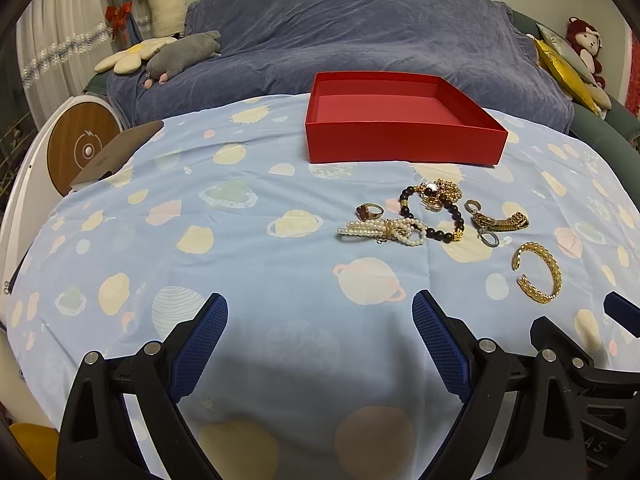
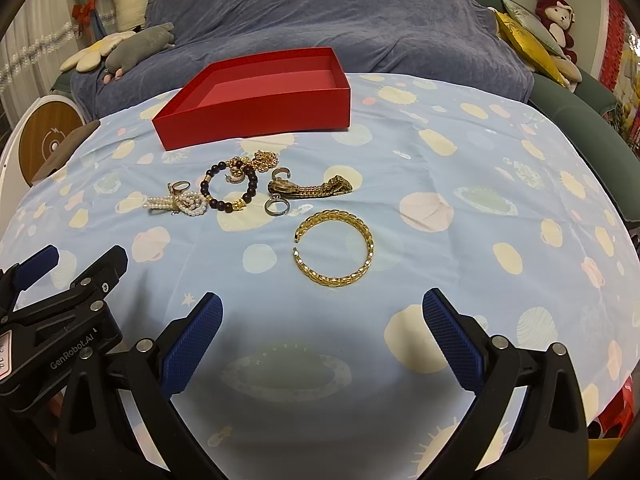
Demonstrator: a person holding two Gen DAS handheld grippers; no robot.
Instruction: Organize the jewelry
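An empty red box [image 1: 400,144] [image 2: 256,120] stands at the far side of the blue planet-print cloth. In front of it lies jewelry: a gold cuff bangle [image 1: 554,276] [image 2: 366,256], a pearl bracelet [image 1: 380,230] [image 2: 176,204], a dark bead bracelet [image 1: 456,216] [image 2: 250,188], a gold watch band [image 1: 502,222] [image 2: 310,190], a ring with a red stone [image 1: 370,211], a silver ring [image 1: 489,238] [image 2: 276,206] and a gold chain [image 1: 448,190] [image 2: 266,160]. My left gripper [image 1: 320,308] is open and empty near the front. My right gripper [image 2: 322,304] is open and empty, just short of the bangle.
A sofa under a blue-grey throw [image 1: 360,32] runs behind the table, with plush toys [image 1: 180,54] at left and cushions [image 1: 568,68] at right. A round white and wood device [image 1: 76,144] stands at the left edge. The left gripper's body shows in the right wrist view [image 2: 60,312].
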